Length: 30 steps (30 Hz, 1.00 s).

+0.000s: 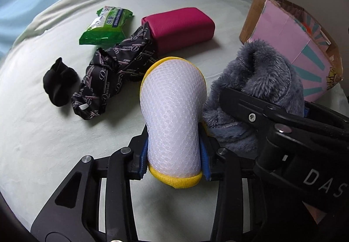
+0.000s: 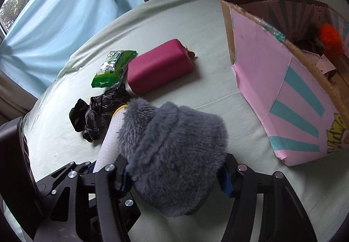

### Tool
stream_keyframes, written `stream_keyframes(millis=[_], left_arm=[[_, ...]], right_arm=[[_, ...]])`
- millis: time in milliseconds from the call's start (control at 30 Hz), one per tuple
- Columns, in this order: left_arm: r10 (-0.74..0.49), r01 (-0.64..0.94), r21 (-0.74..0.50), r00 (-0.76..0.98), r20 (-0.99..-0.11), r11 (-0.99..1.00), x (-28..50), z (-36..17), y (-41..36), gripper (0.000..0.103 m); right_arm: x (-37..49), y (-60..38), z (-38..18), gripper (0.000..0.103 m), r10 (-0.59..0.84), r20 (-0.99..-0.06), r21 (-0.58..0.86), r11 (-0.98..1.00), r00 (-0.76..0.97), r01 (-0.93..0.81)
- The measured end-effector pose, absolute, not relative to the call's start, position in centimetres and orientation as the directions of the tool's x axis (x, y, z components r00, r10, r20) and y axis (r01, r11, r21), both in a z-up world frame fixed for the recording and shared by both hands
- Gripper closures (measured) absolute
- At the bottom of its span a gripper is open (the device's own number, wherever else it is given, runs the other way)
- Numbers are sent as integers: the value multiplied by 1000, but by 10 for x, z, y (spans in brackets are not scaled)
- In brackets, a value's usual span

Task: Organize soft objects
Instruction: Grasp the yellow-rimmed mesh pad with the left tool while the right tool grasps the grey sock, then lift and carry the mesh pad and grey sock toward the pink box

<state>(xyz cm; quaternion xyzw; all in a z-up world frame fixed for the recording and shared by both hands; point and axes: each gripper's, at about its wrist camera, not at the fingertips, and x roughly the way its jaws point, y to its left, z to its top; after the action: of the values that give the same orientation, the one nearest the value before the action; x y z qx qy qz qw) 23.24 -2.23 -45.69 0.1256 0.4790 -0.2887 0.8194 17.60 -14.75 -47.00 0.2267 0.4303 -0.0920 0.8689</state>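
Left on the bed (image 1: 65, 132), from the frame's left: black sock (image 1: 59, 82), patterned cloth (image 1: 113, 73), wipes pack (image 1: 106, 25), magenta pouch (image 1: 178, 25). Centre, left gripper (image 1: 174, 154) jaws clamp the mesh sponge (image 1: 174, 119); right gripper (image 2: 176, 173) clamps grey fleece (image 2: 174, 150). Pink box (image 2: 283, 89), far right, already holds items.

Both wrist cameras looked forward and down along their fingers, close above the pale green bedsheet (image 1: 54, 132) (image 2: 207, 93). Both shared the magenta leather pouch (image 1: 178, 25) (image 2: 159, 66), the green wipes packet (image 1: 106, 25) (image 2: 111, 67) and the pink cardboard box (image 1: 290, 45) (image 2: 272, 80).
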Motion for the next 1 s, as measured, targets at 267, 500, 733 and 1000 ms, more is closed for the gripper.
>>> stream_keyframes(millis=[267, 500, 733, 1000], left_arm=[[-346, 560, -63, 416, -841, 826, 220, -416, -8, 69], [-331, 497, -68, 463, -822, 865, 201, -358, 7, 69], [-293, 390, -88, 508, -810, 917, 177, -285, 22, 69], [-218, 217, -112, 558, -801, 970, 139, -207, 40, 69]], right_arm=[[160, -140, -435, 45, 53, -766, 327, 890, 641, 318], [146, -136, -384, 45, 67, -737, 329, 905, 672, 270], [128, -133, -316, 45, 107, -720, 319, 929, 686, 190], [102, -135, -235, 45, 155, -708, 248, 968, 688, 37]])
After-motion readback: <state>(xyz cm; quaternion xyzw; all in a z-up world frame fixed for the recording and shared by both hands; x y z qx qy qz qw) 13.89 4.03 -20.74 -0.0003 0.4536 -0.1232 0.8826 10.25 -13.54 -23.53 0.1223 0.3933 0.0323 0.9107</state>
